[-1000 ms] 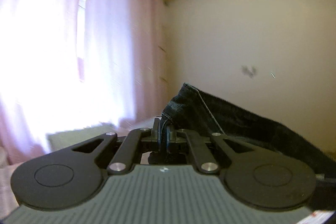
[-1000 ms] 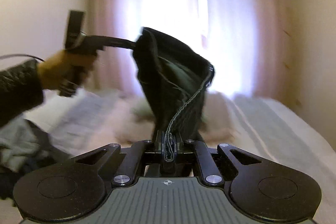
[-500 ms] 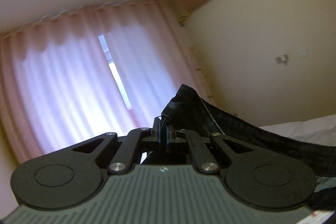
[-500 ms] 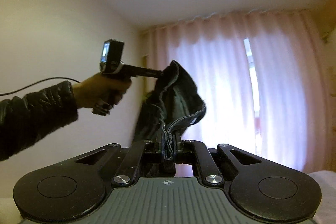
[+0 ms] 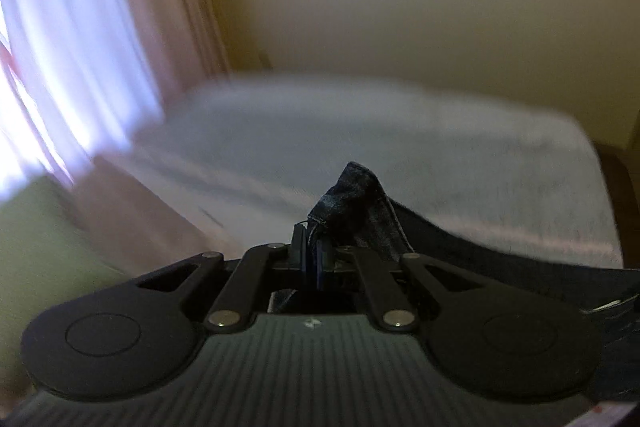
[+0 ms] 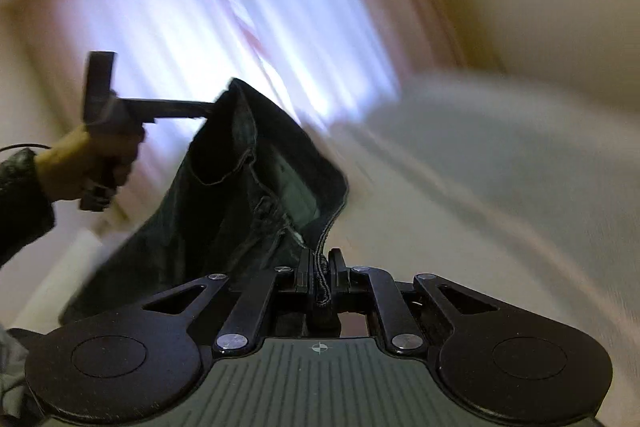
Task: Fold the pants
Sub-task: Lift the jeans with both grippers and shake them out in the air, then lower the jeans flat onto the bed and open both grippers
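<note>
Motion blurs the bed (image 5: 400, 147) and curtains (image 6: 240, 7). My left gripper (image 5: 311, 251) and right gripper (image 6: 322, 267) each clamp the dark pants (image 6: 240, 195), held aloft; my left hand (image 6: 86, 163) stays level.

No text, label, brand or number can be read in either view. A small round crosshair sign is seen on the ribbed body of the right gripper (image 6: 320, 273), and a similar small pale mark, too blurred to be made out, on the ribbed body of the left gripper (image 5: 311, 251). A scrap of a white and red label is glimpsed at the lower right edge of the left wrist view, but nothing on it can be read. Dark marks on the wall (image 5: 440, 27) are smeared by motion blur.
</note>
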The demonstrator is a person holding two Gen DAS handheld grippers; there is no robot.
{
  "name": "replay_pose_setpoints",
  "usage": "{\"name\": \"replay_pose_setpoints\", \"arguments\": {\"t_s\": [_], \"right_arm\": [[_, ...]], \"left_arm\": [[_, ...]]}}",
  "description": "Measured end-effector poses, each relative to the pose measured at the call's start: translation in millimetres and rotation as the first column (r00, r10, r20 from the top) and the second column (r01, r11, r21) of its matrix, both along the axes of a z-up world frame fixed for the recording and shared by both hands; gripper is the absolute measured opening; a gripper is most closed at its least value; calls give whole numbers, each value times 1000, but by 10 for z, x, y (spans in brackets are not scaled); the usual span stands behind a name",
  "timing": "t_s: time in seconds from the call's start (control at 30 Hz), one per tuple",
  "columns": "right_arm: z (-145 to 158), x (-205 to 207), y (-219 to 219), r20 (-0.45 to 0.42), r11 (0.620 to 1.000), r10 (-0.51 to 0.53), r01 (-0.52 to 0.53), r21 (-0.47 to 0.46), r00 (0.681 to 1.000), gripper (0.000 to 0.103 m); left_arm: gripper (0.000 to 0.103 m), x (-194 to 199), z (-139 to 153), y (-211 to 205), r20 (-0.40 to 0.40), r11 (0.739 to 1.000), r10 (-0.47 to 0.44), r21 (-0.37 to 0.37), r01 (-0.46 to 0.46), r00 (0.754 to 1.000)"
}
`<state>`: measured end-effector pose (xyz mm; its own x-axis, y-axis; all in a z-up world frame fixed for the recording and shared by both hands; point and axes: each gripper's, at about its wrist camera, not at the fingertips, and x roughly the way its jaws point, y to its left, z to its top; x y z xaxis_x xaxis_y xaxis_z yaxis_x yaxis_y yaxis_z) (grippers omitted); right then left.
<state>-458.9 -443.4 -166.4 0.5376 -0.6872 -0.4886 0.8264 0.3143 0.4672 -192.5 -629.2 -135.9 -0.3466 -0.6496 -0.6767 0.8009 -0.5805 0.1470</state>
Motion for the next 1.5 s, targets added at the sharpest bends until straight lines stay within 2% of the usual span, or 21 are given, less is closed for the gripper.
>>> {"name": "replay_pose_setpoints", "arguments": {"t_s": [0.07,0.1,0.17,0.2,0.27,0.3,0.4,0.47,0.53,0.6,0.67,0.73,0.77,0.8,0.87,0.97,1.1,1.2,1.33,1.43,1.5], "right_arm": [[-590,-298,-372,-14,992,-7,9,129,1000,3],[-862,-423,-547,-11,982,-6,8,191,1000,3],[-1252,-686,-767,12,965,-15,11,262,1000,3],[-1376,-767,-882,34,958,-24,13,287,999,3],[-1427,-894,-1039,78,950,-36,10,311,996,3],[-1359,-1155,-932,94,951,-38,7,310,995,3],[-1112,-1464,-1025,133,952,-91,47,303,987,3],[-988,-1701,-1158,129,956,-129,89,278,983,3],[-859,-1951,-1250,111,958,-170,138,250,979,3],[-690,-2149,-1318,85,956,-208,184,230,974,3],[-765,-2307,-1519,41,950,-242,229,212,969,3],[-966,-2389,-1725,-6,940,-256,250,231,967,3],[-1034,-2436,-1755,-33,933,-256,256,254,966,4],[-1139,-2427,-1824,-91,923,-263,278,268,961,6],[-1240,-2391,-1878,-166,917,-255,292,273,953,12],[-1194,-2307,-1778,-184,922,-230,275,273,956,37],[-970,-2008,-1499,-186,941,-147,195,276,971,42],[-900,-1611,-1315,-189,955,-53,105,278,980,44],[-807,-929,-927,-191,954,88,-28,297,978,45],[-858,-310,-649,-222,943,229,-159,293,948,45],[-926,126,-447,-234,921,325,-250,300,916,47]], "left_arm": [[2,-434,-789,-357,53,992,-22,126,15,998],[2,-502,-1030,-432,58,988,-30,155,20,998],[2,-686,-1371,-570,59,977,-18,213,5,998],[2,-679,-1436,-798,63,974,-16,226,2,998],[2,-801,-1499,-916,85,971,-26,237,5,996],[2,-944,-1575,-1002,88,972,-30,237,8,996],[2,-1199,-1338,-1391,51,975,-28,220,16,998],[2,-1411,-1171,-1620,29,977,-50,211,43,998],[2,-1647,-1124,-1906,8,978,-67,197,64,998],[2,-1867,-1226,-2181,-46,977,-48,208,56,998],[3,-2078,-1450,-2367,-74,968,-19,247,37,997],[3,-2181,-1610,-2417,-46,960,-10,279,23,999],[7,-2187,-1696,-2381,-35,958,-13,284,22,999],[9,-2138,-1762,-2313,-32,955,-10,295,19,999],[16,-1885,-1784,-2129,-50,958,28,286,-12,998],[23,-1308,-1642,-1843,-49,951,119,292,-100,992],[25,-351,-1316,-1266,-22,937,254,254,-240,967],[29,432,-1115,-656,-6,908,358,237,-347,934],[33,1368,-1140,377,53,860,456,230,-456,888],[45,2010,-1277,1255,106,807,527,248,-536,843],[49,2325,-1403,1753,134,774,561,267,-575,817]]}}
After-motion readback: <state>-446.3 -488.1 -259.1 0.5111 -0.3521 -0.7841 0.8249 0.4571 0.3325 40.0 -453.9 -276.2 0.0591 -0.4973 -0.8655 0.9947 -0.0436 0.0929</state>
